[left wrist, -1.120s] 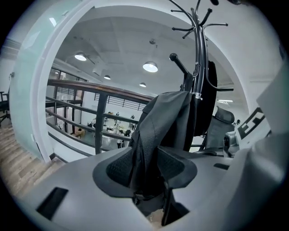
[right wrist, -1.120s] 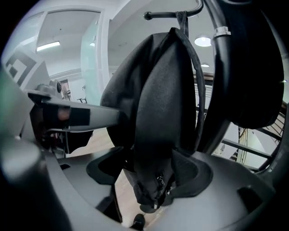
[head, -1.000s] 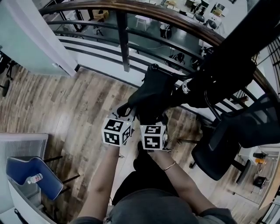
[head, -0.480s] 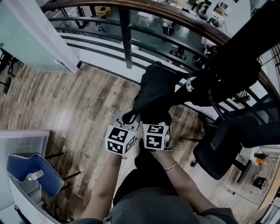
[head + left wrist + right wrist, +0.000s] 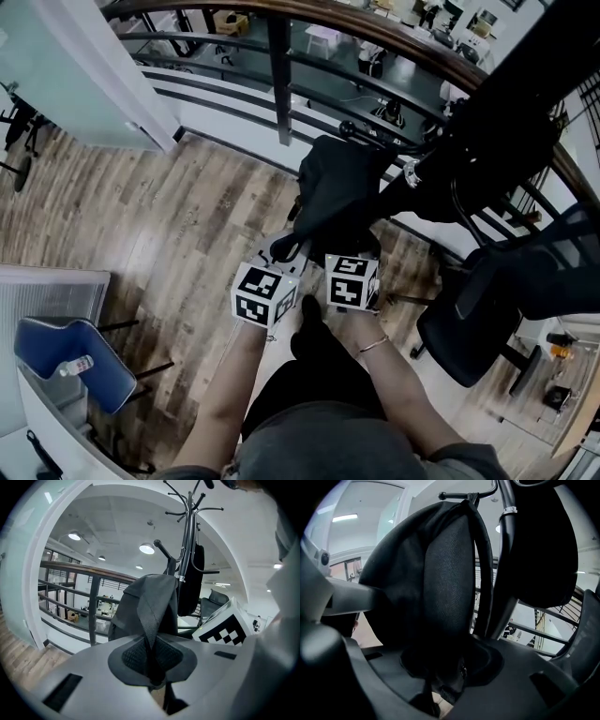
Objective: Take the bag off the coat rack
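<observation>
Black bag [image 5: 339,192] is hanging upright off coat rack [image 5: 190,541], ahead of & above both. Left hand-held gripper [image 5: 154,667] is pinching its strap [image 5: 150,616]. Right hand-held gripper [image 5: 450,679], jaws just closing, is clamping bag's bottom.

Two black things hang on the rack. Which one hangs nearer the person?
The bag, on a side hook; the other black thing hangs against the pole, farther away.

Wood-plank floor [image 5: 159,225] meets a curved dark railing [image 5: 279,75], black office chair [image 5: 478,314] nearby.
</observation>
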